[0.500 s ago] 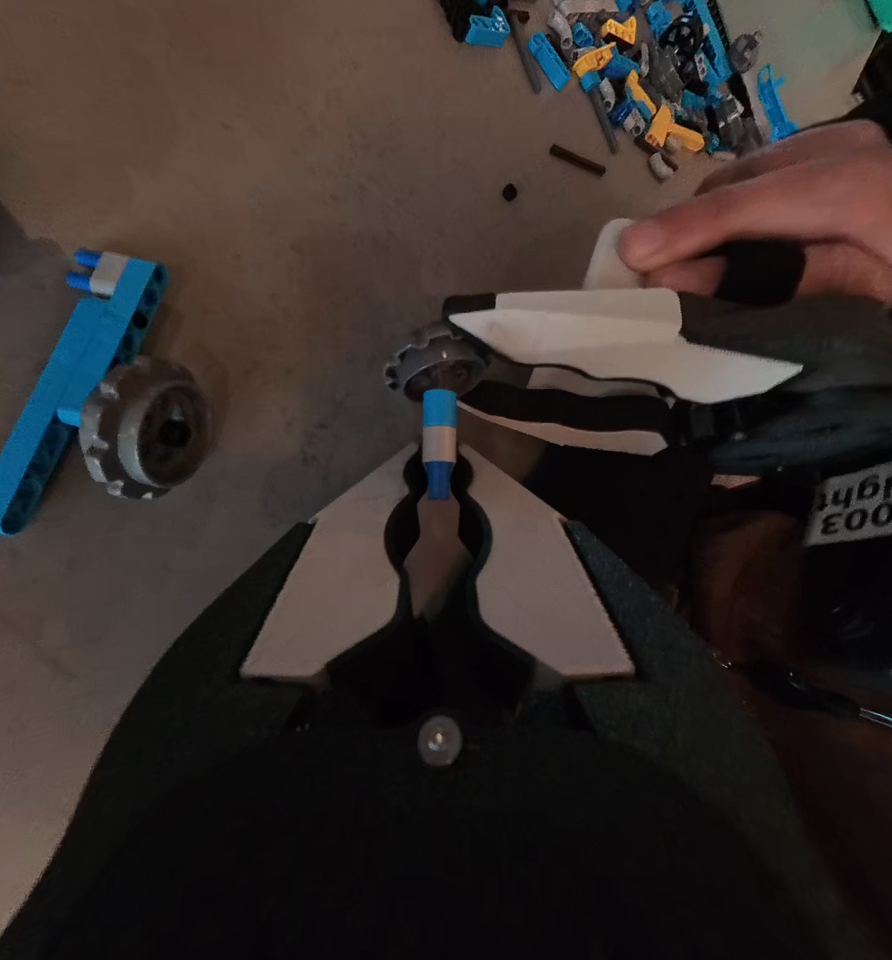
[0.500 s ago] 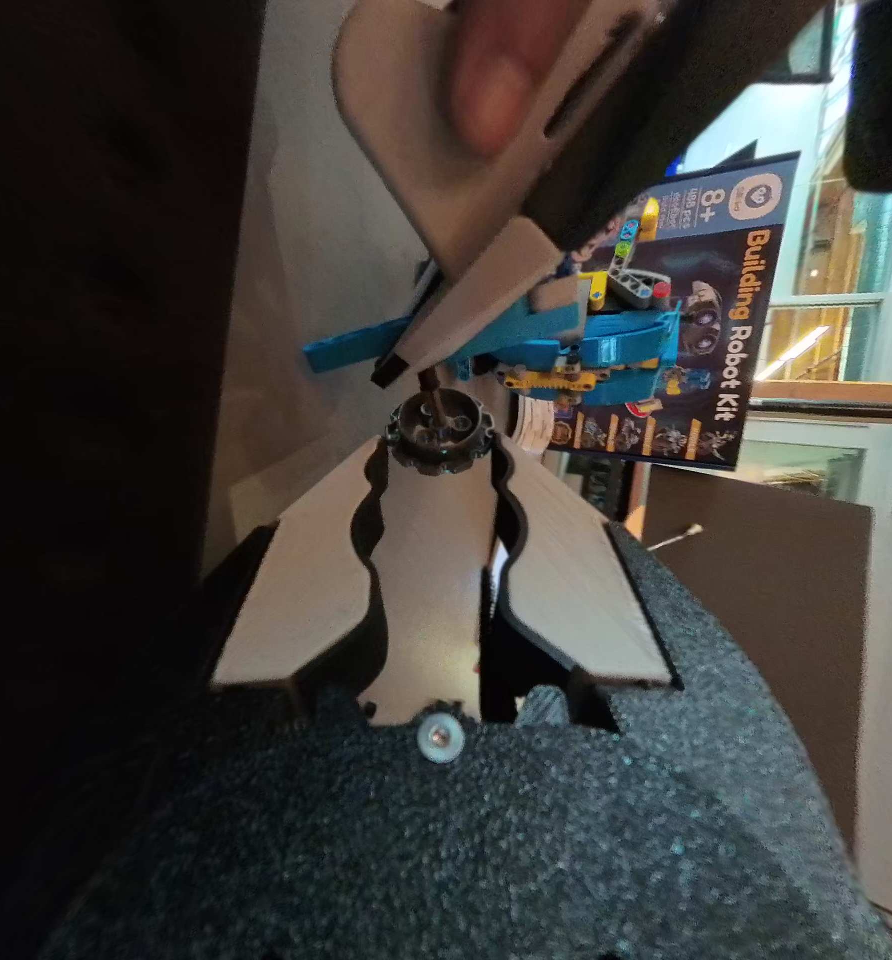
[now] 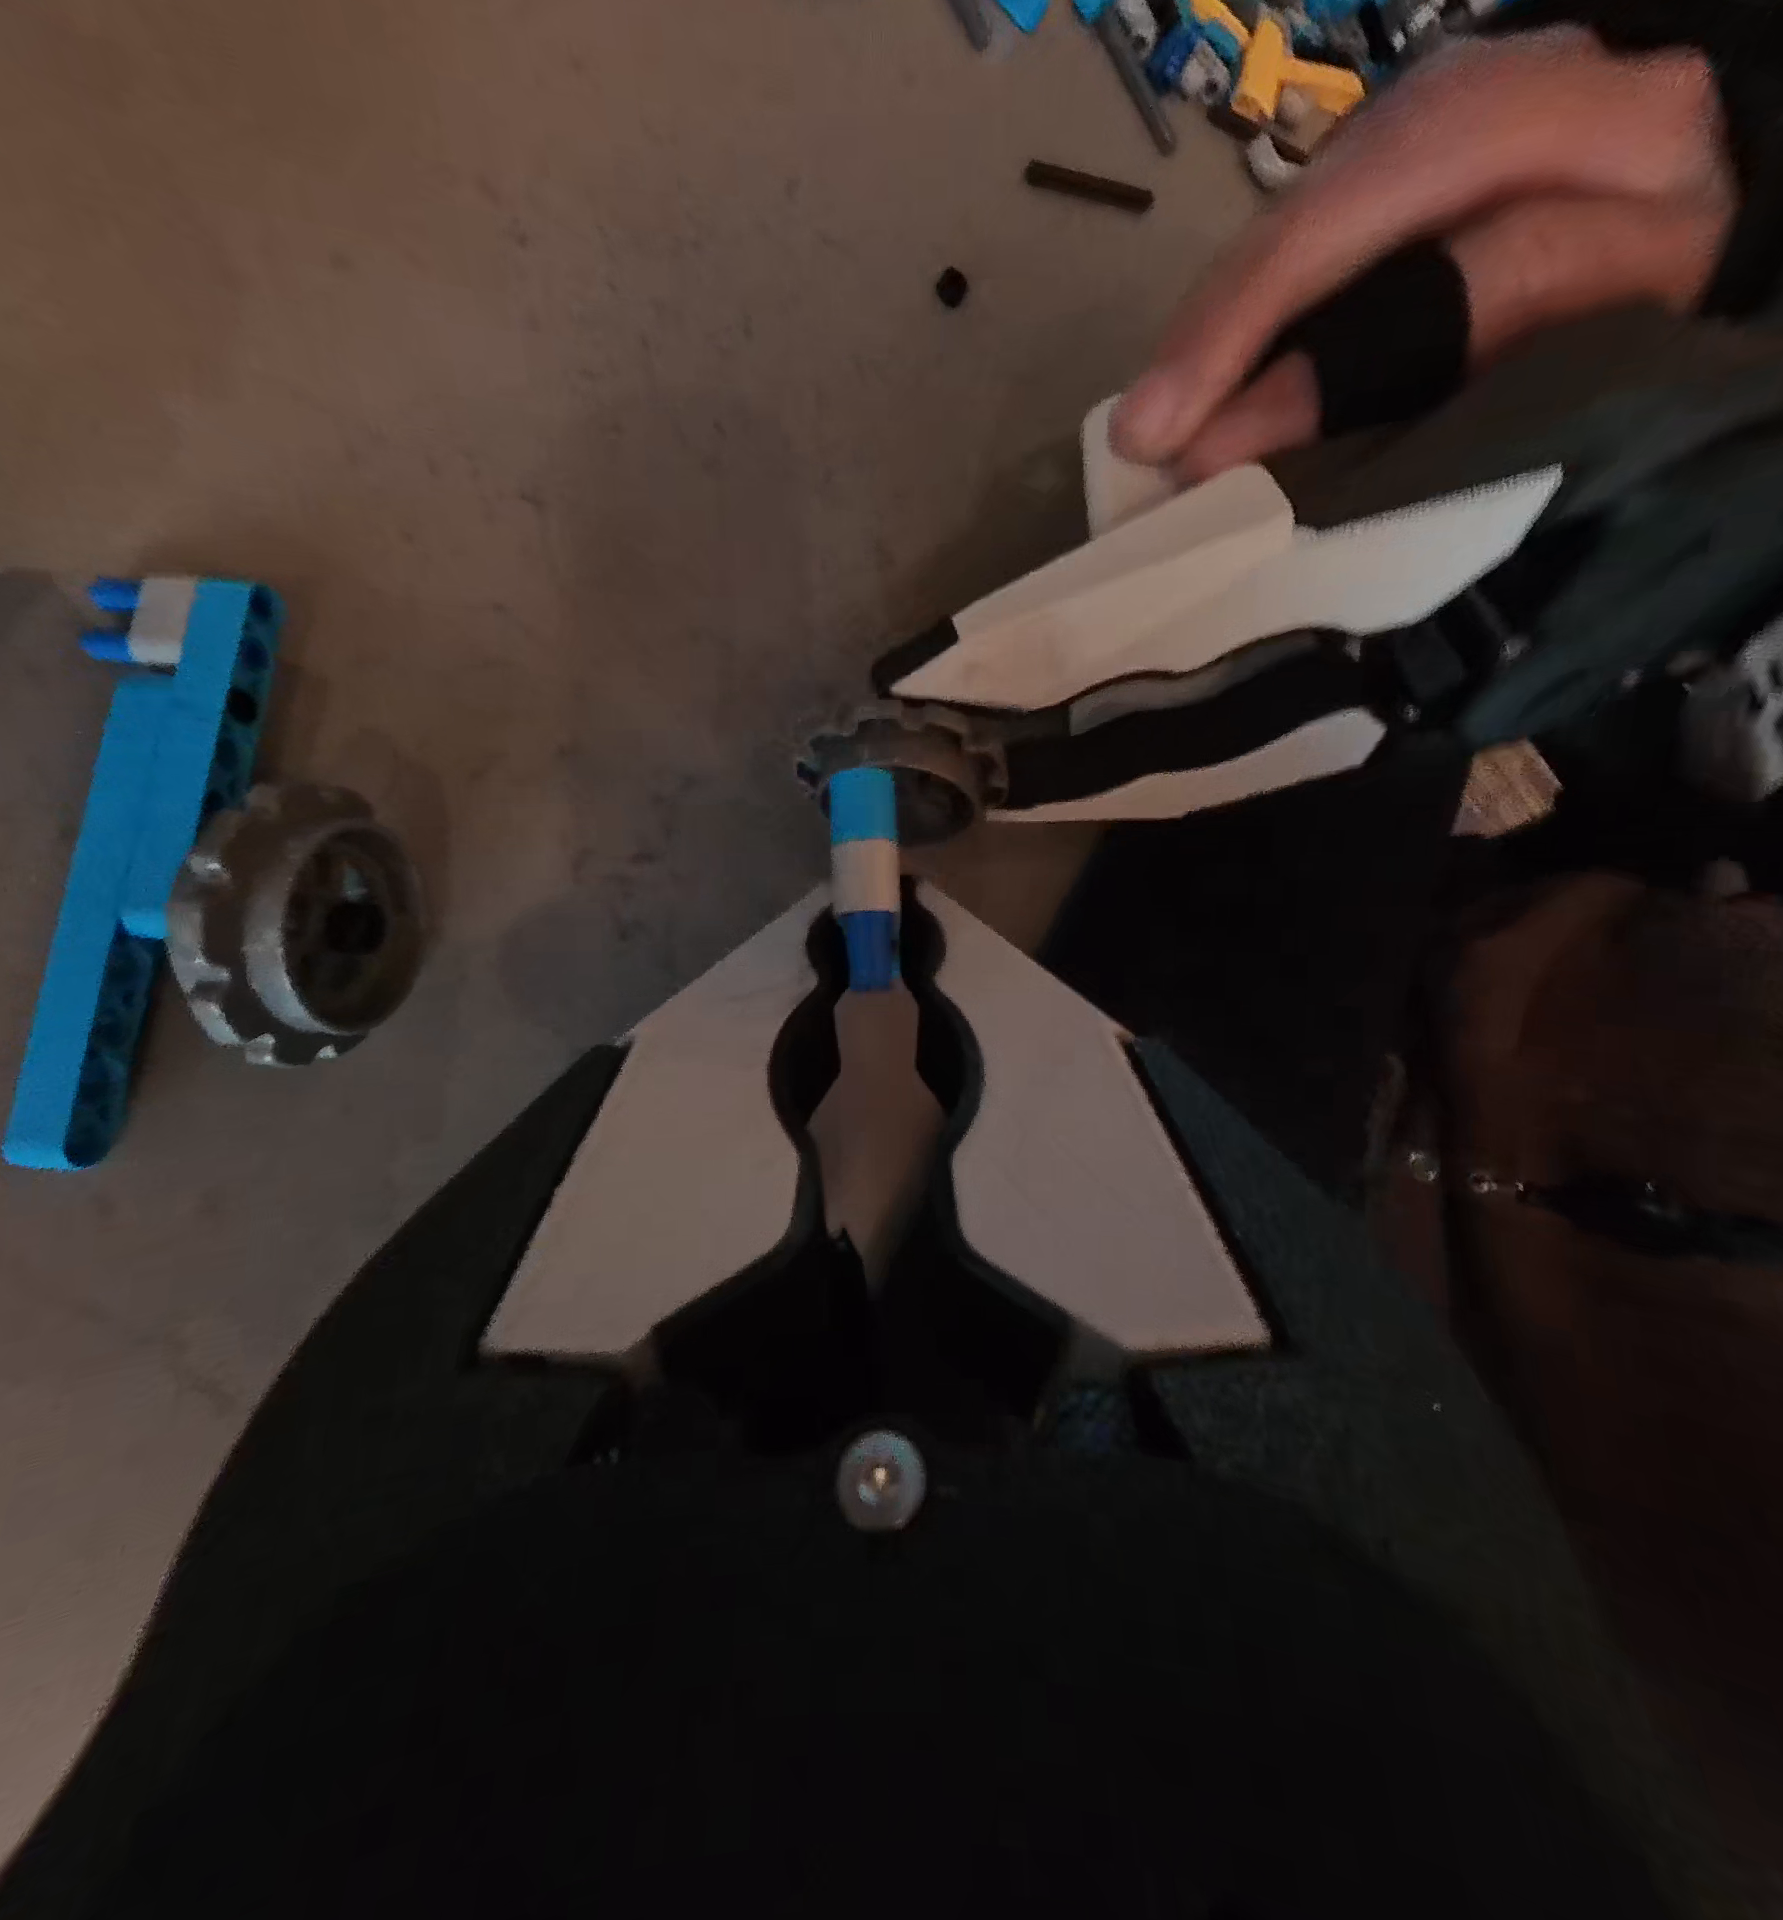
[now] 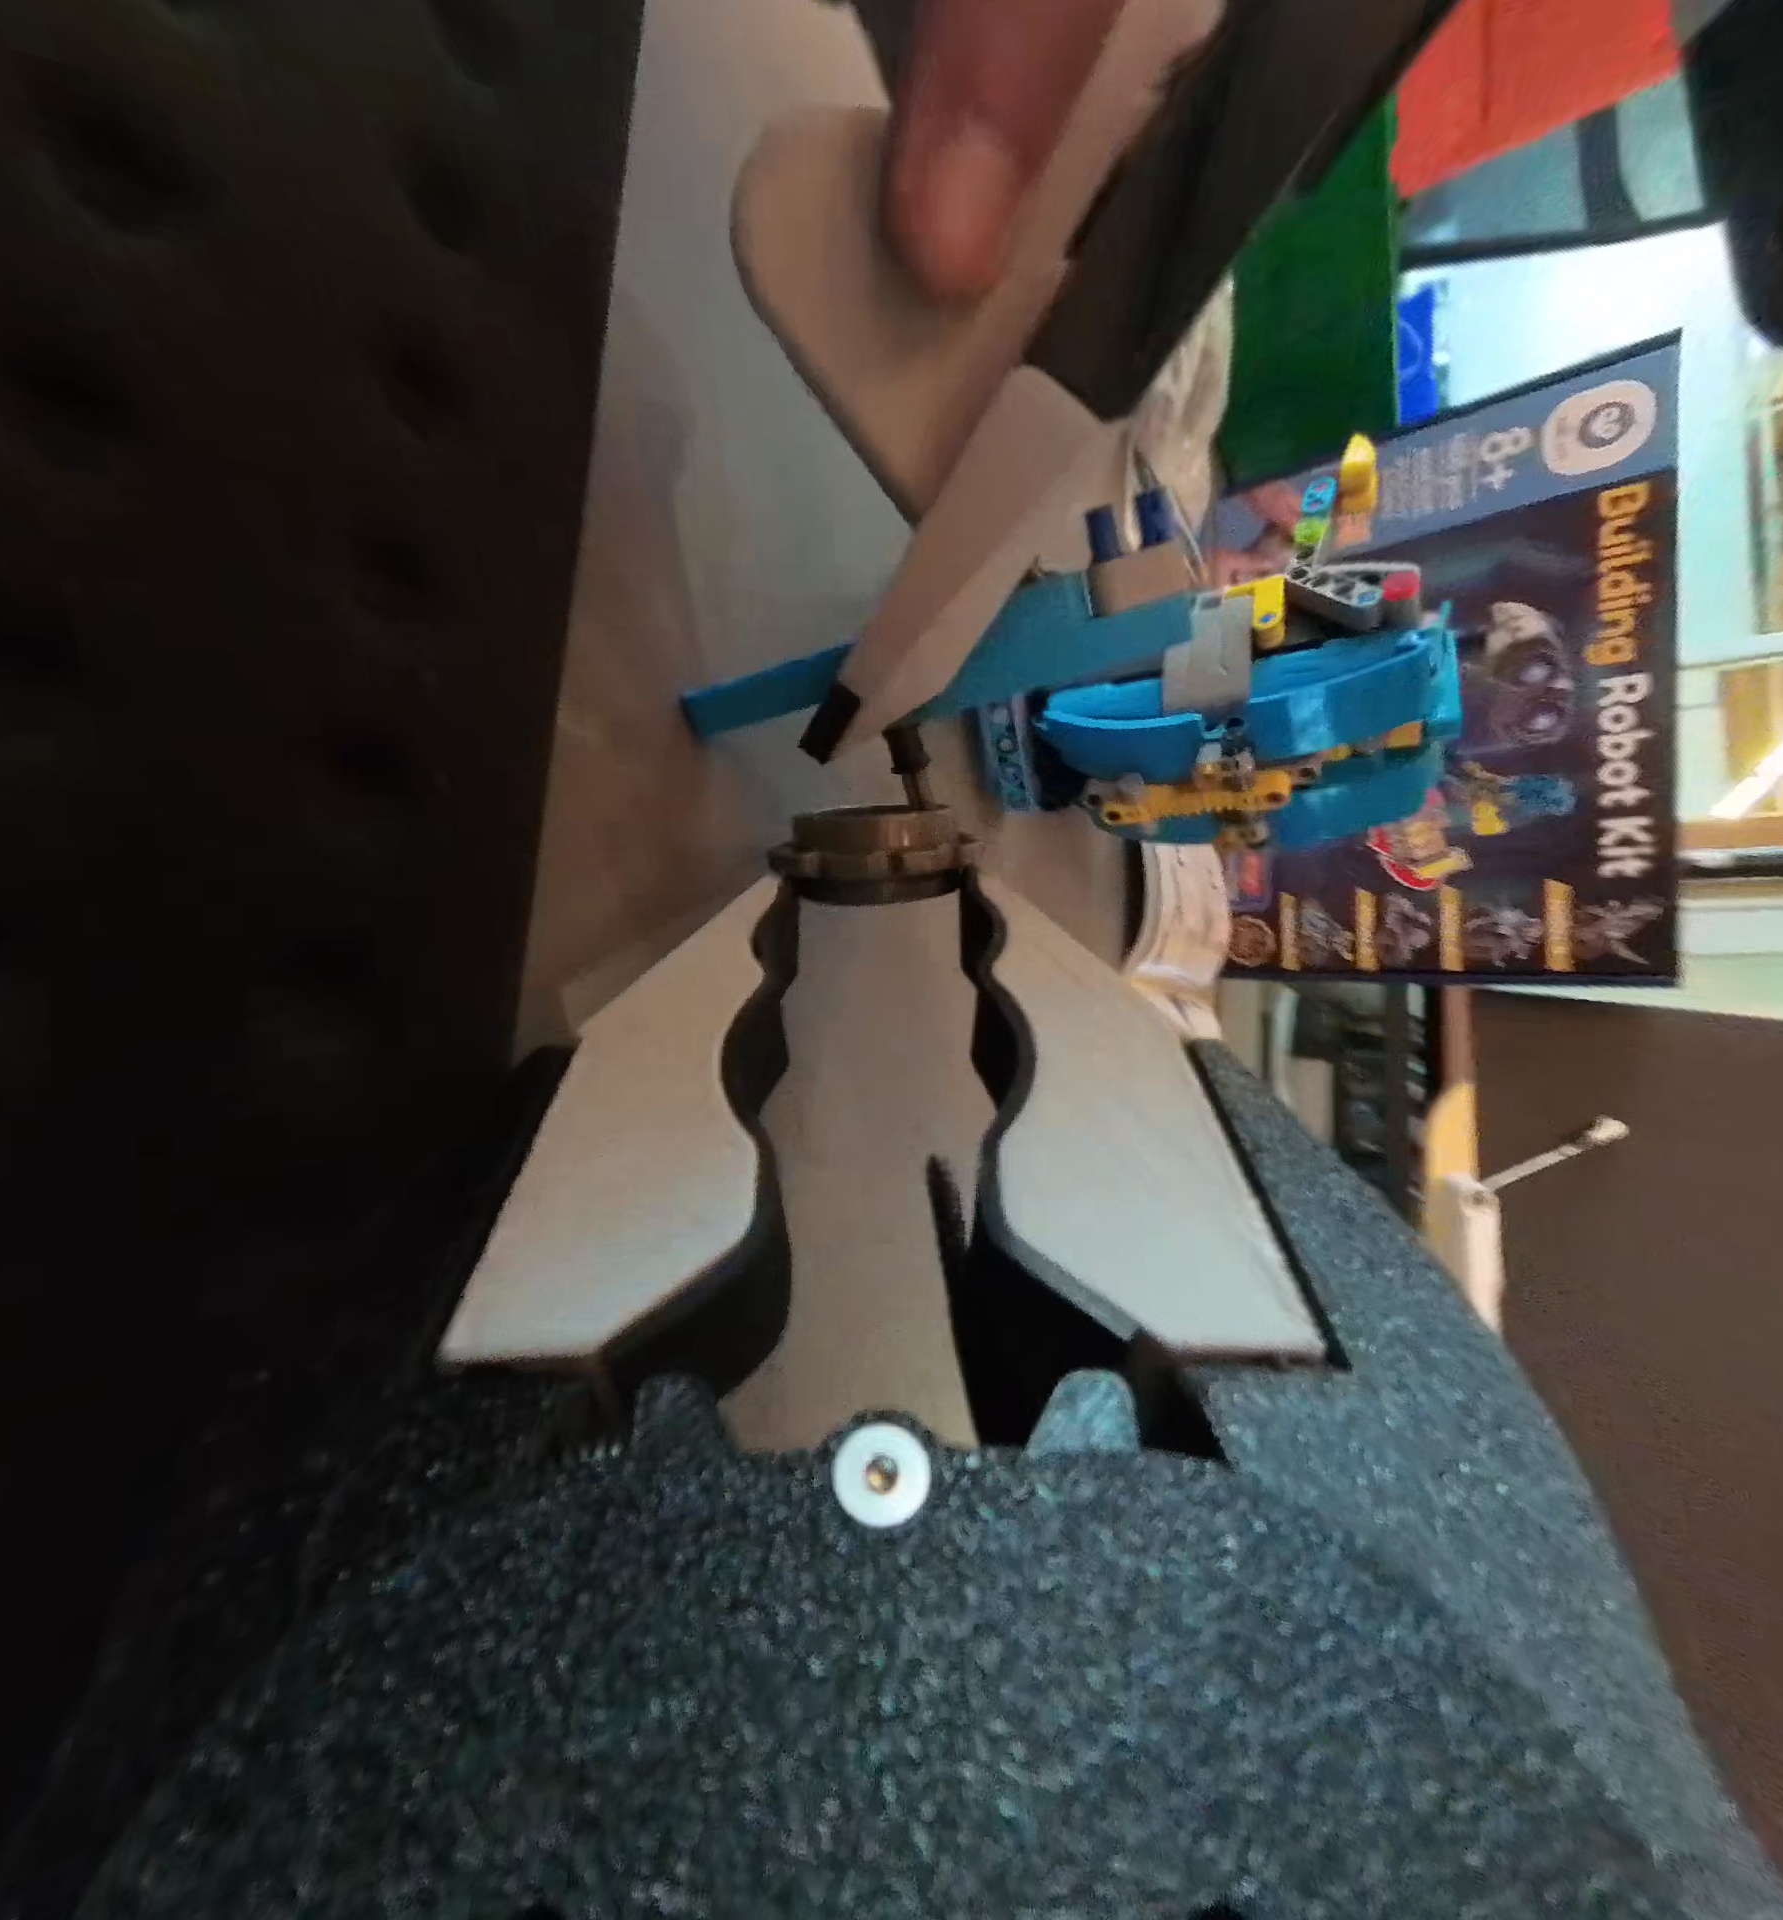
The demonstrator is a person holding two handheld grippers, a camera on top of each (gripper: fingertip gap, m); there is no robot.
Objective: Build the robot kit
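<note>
Above the grey worktop [image 3: 451, 312], the left claw [image 3: 871, 951] is closed on the lower end of a blue-and-white pin [image 3: 863, 883], whose upper end meets the face of a grey toothed wheel [image 3: 908, 774] that the right claw [image 4: 871, 868] pinches by its rim, fingers only partly closed around it. To the left on the worktop lies a blue beam [image 3: 139, 862] with a second grey wheel [image 3: 295, 956] fixed to it, while a pile of loose coloured parts [image 3: 1240, 62] sits at the far edge and a person's hand [image 3: 1438, 239] grips the right claw's handle.
</note>
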